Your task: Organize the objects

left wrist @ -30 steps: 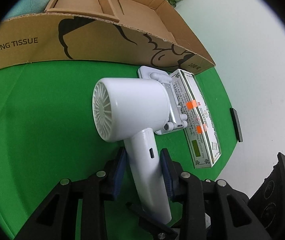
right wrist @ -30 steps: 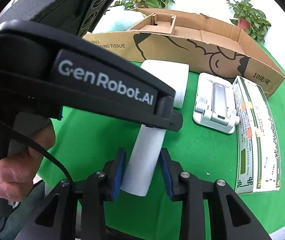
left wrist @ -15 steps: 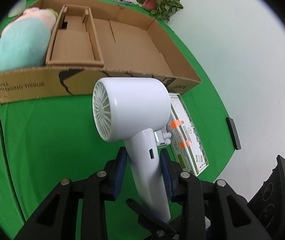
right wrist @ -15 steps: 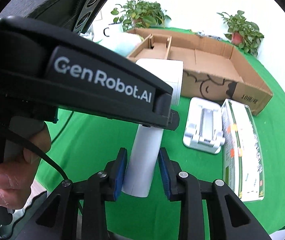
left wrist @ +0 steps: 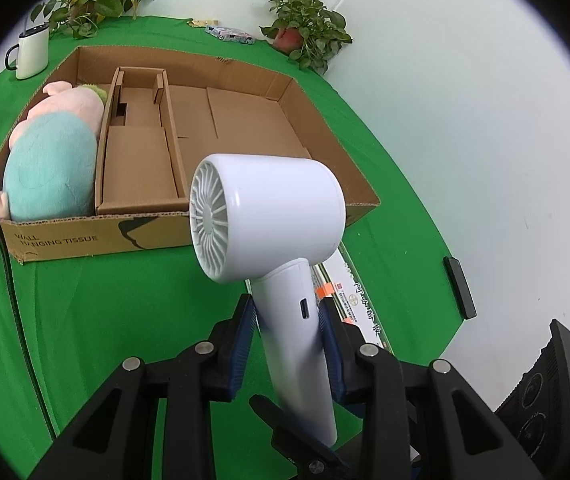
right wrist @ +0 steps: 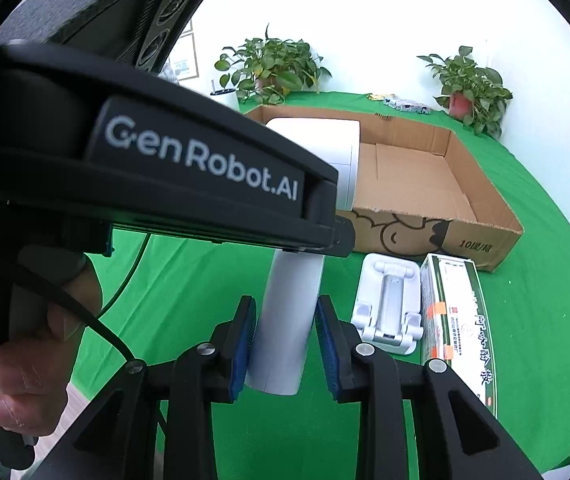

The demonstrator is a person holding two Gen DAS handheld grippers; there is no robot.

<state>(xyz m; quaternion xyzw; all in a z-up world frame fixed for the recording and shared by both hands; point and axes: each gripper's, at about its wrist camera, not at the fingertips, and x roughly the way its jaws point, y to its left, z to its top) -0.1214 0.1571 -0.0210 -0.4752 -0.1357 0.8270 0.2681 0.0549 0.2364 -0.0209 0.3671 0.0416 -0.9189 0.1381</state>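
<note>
Both jaws clamp the hair dryer [left wrist: 269,216], now lifted above the box [left wrist: 245,92].

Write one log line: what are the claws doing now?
left claw: shut on dryer | right claw: shut on dryer | dryer: off cloth, near box

It looked like a staged recording room rather than a lived-in home: a round table [left wrist: 85,320] under bright green cloth stood against plain white walls [left wrist: 465,100]. Two potted plants [right wrist: 273,68] sat at the table's far edge, a white enamel mug [left wrist: 31,54] near one, and a framed picture [right wrist: 183,58] hung beyond.
</note>
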